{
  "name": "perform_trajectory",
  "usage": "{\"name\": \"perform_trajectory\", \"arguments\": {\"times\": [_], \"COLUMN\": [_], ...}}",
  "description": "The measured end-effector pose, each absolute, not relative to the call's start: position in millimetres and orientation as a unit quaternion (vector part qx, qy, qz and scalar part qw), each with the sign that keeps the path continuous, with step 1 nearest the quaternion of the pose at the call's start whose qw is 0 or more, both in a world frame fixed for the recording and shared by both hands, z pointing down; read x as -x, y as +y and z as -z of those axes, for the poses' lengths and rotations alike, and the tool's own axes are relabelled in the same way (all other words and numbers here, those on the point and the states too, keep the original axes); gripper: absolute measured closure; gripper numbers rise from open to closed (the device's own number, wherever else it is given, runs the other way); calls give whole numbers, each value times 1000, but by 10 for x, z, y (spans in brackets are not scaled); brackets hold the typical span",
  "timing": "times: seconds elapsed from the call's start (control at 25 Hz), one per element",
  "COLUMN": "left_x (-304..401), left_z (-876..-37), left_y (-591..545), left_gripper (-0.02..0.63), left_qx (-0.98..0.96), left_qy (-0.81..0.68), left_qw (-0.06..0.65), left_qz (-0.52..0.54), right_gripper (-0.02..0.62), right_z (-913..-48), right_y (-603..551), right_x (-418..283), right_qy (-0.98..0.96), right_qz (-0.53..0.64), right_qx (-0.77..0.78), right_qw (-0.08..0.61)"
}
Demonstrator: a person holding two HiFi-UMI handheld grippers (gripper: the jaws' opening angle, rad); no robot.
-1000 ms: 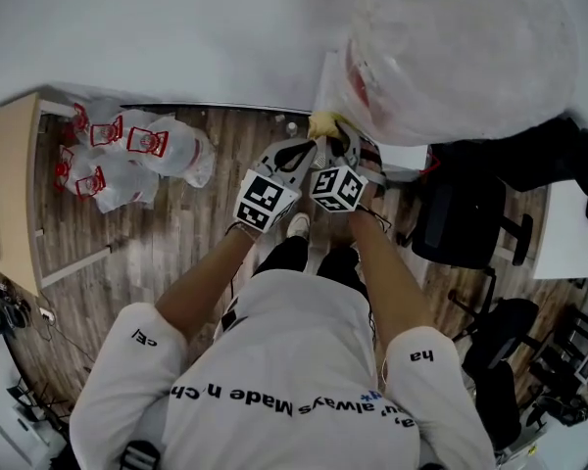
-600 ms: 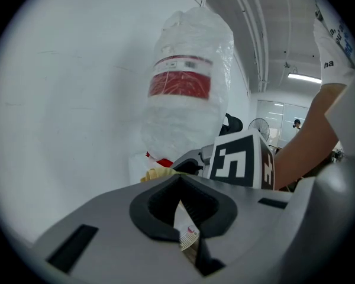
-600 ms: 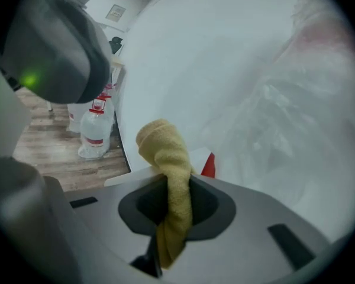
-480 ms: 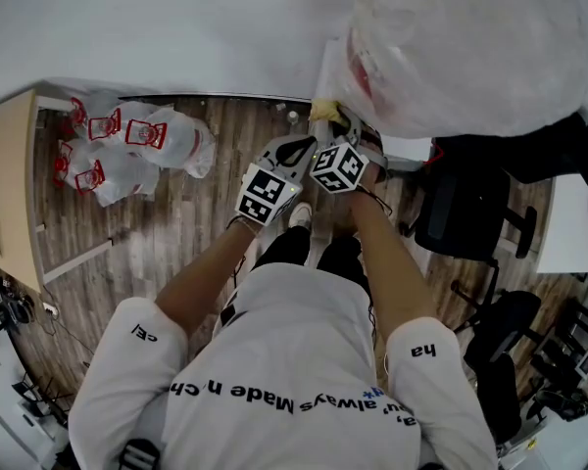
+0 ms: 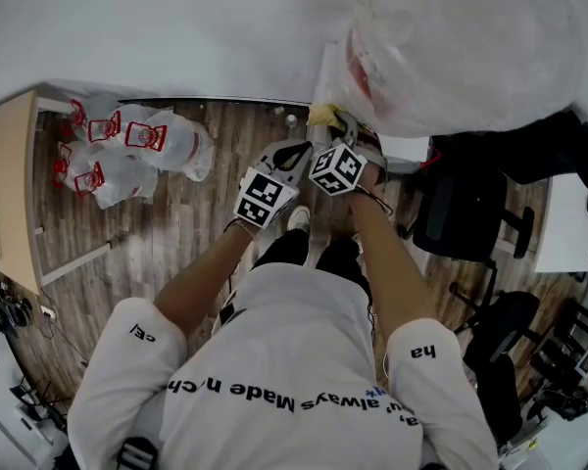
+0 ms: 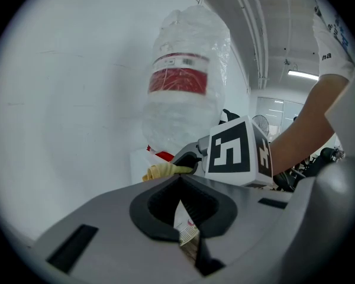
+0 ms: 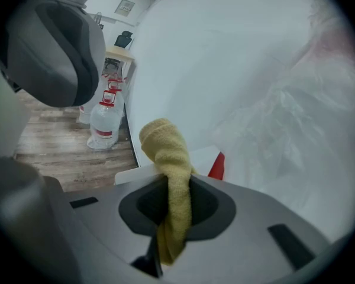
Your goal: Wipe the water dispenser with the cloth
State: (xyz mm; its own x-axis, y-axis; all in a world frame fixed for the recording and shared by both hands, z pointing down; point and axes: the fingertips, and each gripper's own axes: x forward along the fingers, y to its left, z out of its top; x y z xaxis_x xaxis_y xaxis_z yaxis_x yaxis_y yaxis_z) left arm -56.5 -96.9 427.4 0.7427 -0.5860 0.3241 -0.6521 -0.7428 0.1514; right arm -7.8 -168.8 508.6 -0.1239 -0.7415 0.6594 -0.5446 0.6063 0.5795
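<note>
the right gripper [image 7: 173,209] pinches the yellow cloth [image 7: 165,152] with a folded end sticking out in front, probably to rub with. the cloth is just beside the water dispenser [image 6: 139,165], under its plastic-wrapped bottle [image 6: 186,99]. the left gripper [image 6: 186,241] is pressed together and empty.

White short-sleeved T-shirt [image 5: 294,351], black lettering across the back and on both sleeves. Dark trousers [image 5: 286,254], white shoe [image 5: 298,224] behind the left gripper [image 5: 292,154]. Left gripper and right gripper [image 5: 340,125] grey with black pads [image 6: 151,212]. Each carries a white cube [image 5: 266,198] with black square markers.
</note>
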Motion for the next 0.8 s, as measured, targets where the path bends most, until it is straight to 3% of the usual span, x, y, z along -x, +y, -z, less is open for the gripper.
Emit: {"name": "perform_trajectory", "arguments": {"times": [0.8], "left_x": [588], "left_z": [-4256], "left_y": [-908], "left_gripper": [589], "left_qx": [-921], "left_qy": [-342], "left_qw": [138], "left_qz": [-125], "right_gripper": [549], "right_z": [-5127], "right_y": [-1350], "right_x": [136], "right_qy": [-746], "right_qz": [104], "right_qx": [-415], "right_qw": [510]}}
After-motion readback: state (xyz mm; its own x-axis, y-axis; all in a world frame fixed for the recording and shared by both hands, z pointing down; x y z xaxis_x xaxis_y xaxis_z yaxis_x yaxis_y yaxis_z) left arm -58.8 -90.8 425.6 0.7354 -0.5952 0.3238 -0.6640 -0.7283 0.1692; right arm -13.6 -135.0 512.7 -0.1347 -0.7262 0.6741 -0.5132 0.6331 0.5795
